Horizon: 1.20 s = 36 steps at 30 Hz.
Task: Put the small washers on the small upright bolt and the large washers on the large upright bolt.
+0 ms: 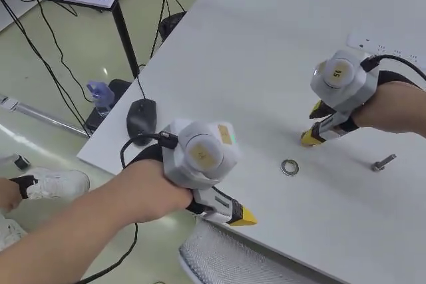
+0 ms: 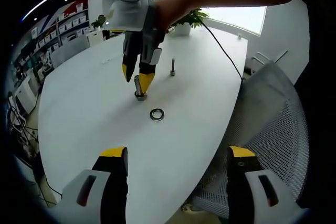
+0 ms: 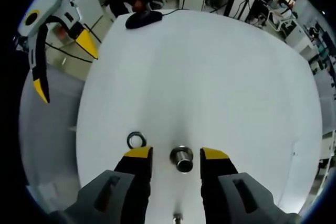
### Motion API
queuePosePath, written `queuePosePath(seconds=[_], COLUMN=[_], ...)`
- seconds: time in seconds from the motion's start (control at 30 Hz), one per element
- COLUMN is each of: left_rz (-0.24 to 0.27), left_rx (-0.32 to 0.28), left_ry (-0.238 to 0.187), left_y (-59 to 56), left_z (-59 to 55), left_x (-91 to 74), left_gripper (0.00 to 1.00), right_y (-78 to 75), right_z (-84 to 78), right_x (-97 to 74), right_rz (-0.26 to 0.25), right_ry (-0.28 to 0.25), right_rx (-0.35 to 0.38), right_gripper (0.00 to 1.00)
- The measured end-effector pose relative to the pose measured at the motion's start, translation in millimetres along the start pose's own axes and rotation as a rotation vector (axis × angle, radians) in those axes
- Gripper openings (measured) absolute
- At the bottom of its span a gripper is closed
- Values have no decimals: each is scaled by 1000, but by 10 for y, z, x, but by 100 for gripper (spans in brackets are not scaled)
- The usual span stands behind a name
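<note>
A large upright bolt [image 3: 182, 159] stands on the white table [image 1: 266, 51], between the fingers of my open right gripper [image 3: 176, 154] with a gap on each side. The left gripper view shows that right gripper [image 2: 137, 76] straddling the large bolt [image 2: 140, 88] from above. A single metal washer [image 1: 289, 167] lies flat just beside it, also visible as the washer [image 3: 136, 140] and the washer [image 2: 156, 114]. The small bolt [image 1: 384, 162] is further right; it stands upright as the small bolt [image 2: 172, 66]. My left gripper [image 1: 236, 216] hovers open and empty over the table's near edge, its jaws [image 2: 177, 156] wide apart.
A black mouse [image 1: 141, 116] with its cable lies at the table's left corner. A grey mesh chair [image 1: 226, 257] sits right below the near edge. A white power strip [image 1: 383, 46] lies at the far right behind the right gripper [image 1: 315, 124].
</note>
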<state>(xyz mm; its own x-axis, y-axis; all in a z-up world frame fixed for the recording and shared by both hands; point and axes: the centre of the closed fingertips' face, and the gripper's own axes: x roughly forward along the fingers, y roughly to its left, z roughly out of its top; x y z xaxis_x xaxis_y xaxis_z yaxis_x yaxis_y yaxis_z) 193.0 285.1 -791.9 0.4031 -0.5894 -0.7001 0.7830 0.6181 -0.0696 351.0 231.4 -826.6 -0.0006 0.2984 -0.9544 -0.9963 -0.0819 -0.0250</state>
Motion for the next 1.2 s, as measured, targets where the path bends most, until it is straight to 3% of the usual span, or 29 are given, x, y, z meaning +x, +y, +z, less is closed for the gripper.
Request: queuePosePath(seconds=[0.27,0.57,0.83,1.2], left_rz=[3,6,17,26], left_rx=[9,11,-1,-13], left_ry=[1,1,-17,-47], left_y=[-33,-70,-71,-17], left_z=[11,7,17,55], left_x=[-22,-45,-71,-76], left_gripper=[76,76,78,84], right_y=[81,243,400,585], right_z=[11,61,99,20], right_x=[-205,-321,-315,-182], right_rz=[-13,0,19,40], right_ry=[-16,-38,-52,-59], right_rx=[-15,-46,-65,-67], right_gripper=[37,37,37,36])
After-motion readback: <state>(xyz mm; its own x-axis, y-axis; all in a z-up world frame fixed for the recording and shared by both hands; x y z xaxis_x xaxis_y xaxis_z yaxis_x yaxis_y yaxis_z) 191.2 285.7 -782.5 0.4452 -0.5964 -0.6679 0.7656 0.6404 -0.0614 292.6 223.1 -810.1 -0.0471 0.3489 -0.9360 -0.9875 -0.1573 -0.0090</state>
